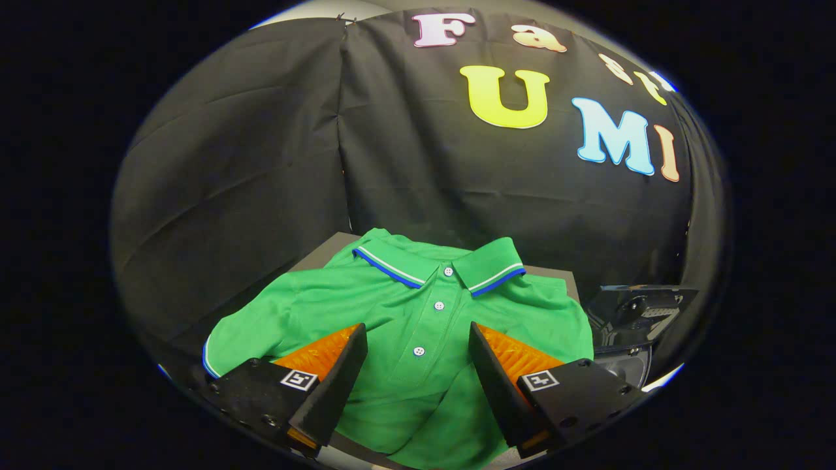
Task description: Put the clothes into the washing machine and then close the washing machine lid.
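The gripper [418, 336] is held low over the near part of a green polo shirt [418, 313], pointed forward and tilted down towards it. Its two fingers are spread wide apart, with the shirt's button placket seen between them; nothing is gripped, and whether the tips touch the cloth cannot be told.

The shirt is laid flat, front up, on a dark grey surface [326, 248]. Its collar, trimmed with blue and white stripes, is turned to the far side, and three white buttons run down the placket. A short sleeve with a blue-edged cuff is spread to the left, beside the left finger.

Bare surface is seen at the far left corner, beyond the collar. To the right, just past the shirt's edge, a dark machine part [637, 313] is seen. The black booth wall [261, 163] stands close behind.
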Motion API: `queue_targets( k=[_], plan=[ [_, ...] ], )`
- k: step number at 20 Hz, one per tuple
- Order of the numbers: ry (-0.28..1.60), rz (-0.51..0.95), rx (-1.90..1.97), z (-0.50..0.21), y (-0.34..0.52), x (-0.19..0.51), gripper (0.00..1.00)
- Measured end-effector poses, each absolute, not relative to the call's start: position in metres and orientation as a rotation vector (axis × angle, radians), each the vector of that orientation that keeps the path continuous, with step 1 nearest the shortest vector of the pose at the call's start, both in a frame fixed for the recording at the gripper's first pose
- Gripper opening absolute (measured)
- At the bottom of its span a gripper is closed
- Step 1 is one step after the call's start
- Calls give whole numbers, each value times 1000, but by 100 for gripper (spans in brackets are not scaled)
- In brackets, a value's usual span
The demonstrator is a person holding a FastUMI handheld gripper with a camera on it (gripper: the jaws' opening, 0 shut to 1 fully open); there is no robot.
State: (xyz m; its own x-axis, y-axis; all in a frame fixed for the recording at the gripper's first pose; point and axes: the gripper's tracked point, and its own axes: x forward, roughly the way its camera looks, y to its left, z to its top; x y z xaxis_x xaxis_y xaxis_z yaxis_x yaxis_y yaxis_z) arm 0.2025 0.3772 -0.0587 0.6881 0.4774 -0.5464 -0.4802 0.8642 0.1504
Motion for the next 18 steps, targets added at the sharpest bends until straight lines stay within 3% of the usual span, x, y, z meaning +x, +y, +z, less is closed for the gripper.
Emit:
queue_targets(
  k=[15, 16, 17, 18],
  plan=[
    [636, 511, -51, -75, 380, 199, 96],
    [639, 507, -43, -78, 380, 201, 88],
    [644, 511, -48, -80, 381, 201, 88],
    [637, 508, -57, -79, 379, 203, 76]
  ],
)
